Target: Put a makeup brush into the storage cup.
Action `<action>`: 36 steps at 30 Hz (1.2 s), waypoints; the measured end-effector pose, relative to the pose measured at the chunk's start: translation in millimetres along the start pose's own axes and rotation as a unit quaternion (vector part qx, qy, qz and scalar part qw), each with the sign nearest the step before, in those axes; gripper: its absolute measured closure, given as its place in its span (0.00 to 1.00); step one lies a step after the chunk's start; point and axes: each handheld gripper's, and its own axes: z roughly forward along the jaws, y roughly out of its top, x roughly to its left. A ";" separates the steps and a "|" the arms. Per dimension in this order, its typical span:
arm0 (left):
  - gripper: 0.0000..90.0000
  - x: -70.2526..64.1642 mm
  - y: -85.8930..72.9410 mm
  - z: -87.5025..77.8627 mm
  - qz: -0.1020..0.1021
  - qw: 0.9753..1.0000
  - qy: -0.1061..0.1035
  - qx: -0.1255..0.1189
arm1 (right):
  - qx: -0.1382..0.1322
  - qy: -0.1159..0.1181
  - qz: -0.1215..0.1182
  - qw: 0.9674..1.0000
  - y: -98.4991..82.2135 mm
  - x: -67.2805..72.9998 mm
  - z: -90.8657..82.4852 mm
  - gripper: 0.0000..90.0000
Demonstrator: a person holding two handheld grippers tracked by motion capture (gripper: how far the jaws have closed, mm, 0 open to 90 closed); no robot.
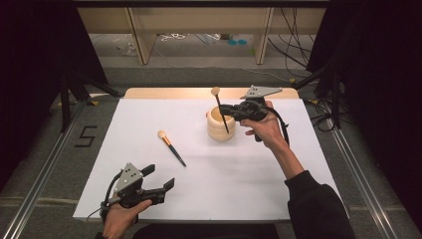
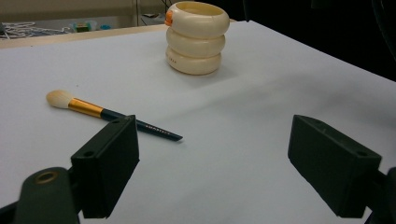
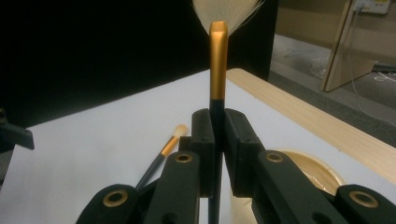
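Overhead: right gripper (image 1: 230, 110) clamped on light, rigid brush (image 1: 219, 106) mid-handle above holder (image 1: 221, 126); left gripper (image 1: 158, 178) wide open, empty.

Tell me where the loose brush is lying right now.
In the high view, the loose brush lies flat on the white table, left of the cream holder.

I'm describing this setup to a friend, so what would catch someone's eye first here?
Probably the right gripper at the far middle of the white table, clamped on a makeup brush standing bristles-up over a cream ringed holder. Next, a second brush lying flat left of it, ahead of the open left gripper.
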 end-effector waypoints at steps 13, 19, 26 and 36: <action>0.18 1.1 0.7 0.0 0.010 1.000 0.000 -0.003 | -0.047 -0.033 0.015 0.998 9.7 -17.7 3.0 0.92; 0.18 2.7 0.8 0.1 0.014 1.000 0.009 -0.007 | -0.061 -0.046 0.024 0.997 11.0 -27.0 6.8 0.92; 0.18 -0.6 -0.7 1.0 -0.007 1.000 -0.013 -0.002 | -0.068 -0.064 0.027 0.995 6.3 -35.9 13.1 0.92; 0.18 0.4 -0.3 0.0 -0.001 1.000 -0.002 -0.002 | -0.062 -0.070 0.025 0.995 0.1 -40.0 24.4 0.92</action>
